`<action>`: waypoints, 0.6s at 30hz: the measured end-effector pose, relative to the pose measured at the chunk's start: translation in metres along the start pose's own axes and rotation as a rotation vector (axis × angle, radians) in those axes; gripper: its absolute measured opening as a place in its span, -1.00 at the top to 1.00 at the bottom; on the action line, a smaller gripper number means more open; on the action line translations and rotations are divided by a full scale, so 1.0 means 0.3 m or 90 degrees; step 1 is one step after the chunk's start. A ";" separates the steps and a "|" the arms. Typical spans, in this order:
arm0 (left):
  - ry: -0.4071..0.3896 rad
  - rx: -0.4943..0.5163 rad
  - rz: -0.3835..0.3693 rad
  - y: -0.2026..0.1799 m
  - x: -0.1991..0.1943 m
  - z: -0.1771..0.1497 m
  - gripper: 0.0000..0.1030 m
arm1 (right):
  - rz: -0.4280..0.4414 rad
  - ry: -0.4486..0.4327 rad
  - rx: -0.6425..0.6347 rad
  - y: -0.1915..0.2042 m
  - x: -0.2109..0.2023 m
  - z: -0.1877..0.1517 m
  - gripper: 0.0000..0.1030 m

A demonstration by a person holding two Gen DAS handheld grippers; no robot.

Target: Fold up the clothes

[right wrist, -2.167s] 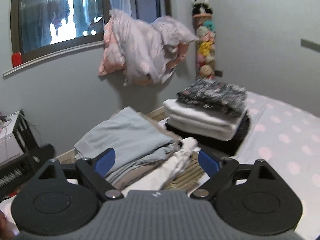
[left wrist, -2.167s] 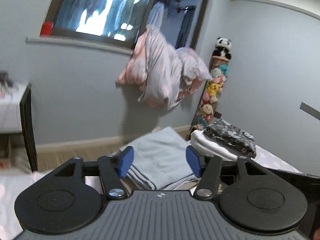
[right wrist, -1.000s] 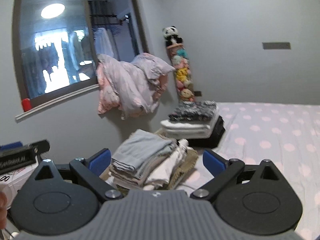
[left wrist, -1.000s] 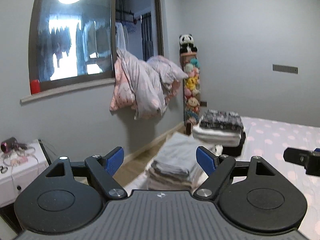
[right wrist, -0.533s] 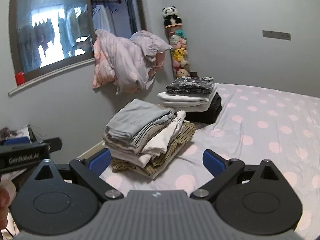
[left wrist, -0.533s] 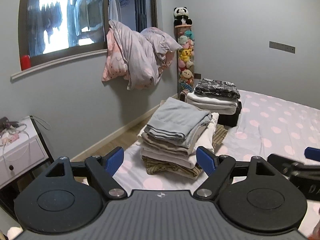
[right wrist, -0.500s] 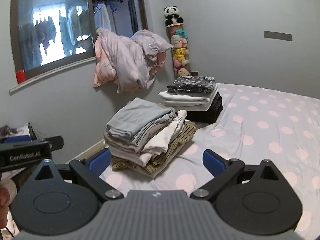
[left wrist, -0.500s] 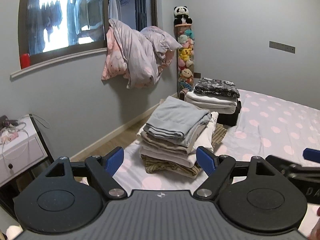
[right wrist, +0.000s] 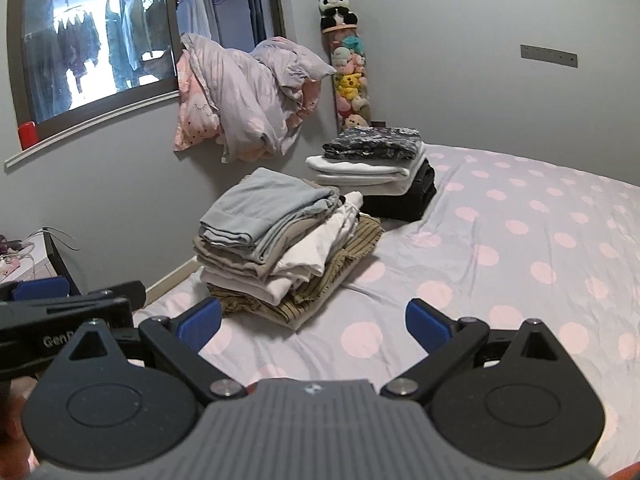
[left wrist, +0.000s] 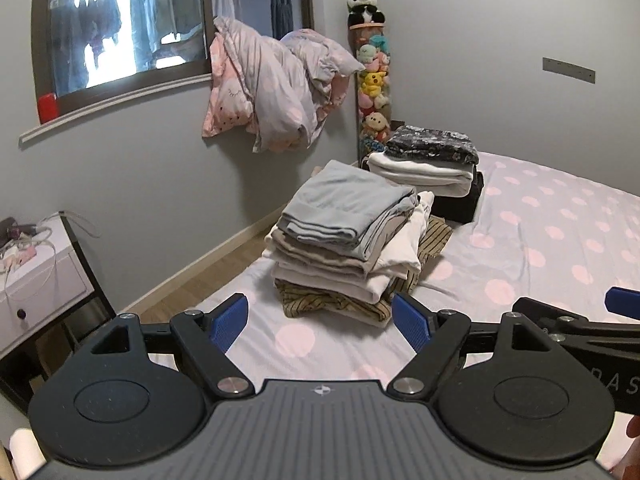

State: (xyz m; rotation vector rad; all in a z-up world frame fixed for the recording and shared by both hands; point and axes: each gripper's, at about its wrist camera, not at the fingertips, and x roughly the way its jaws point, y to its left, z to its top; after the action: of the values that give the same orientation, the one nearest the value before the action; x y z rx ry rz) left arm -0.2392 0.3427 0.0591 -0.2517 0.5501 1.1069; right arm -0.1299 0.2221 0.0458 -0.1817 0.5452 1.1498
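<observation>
A pile of folded clothes (left wrist: pixel 348 236) with a light blue-grey garment on top sits on the bed's left edge; it also shows in the right wrist view (right wrist: pixel 280 236). Behind it a second folded stack (left wrist: pixel 428 164) has a dark patterned piece on top, also visible in the right wrist view (right wrist: pixel 372 156). My left gripper (left wrist: pixel 322 322) is open and empty, held back from the pile above the sheet. My right gripper (right wrist: pixel 312 322) is open and empty, to the right of the left one.
The bed (right wrist: pixel 520 240) has a lilac sheet with pink dots. A duvet (left wrist: pixel 276 92) hangs from the window sill. A tube of plush toys (left wrist: pixel 370 76) stands in the corner. A white bedside table (left wrist: pixel 36 264) is at left, with wooden floor beside the bed.
Both grippers have pulled back and away from the pile and tilted down, so more of the bed shows. Both stay open and empty.
</observation>
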 end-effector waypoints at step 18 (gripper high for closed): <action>0.014 -0.007 -0.005 -0.014 0.002 -0.007 -0.76 | -0.014 0.008 0.008 -0.013 0.000 -0.010 -0.93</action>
State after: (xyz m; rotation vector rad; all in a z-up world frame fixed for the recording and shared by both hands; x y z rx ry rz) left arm -0.2356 0.3405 0.0567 -0.2758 0.5613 1.1008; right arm -0.1273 0.2192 0.0427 -0.1831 0.5597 1.1249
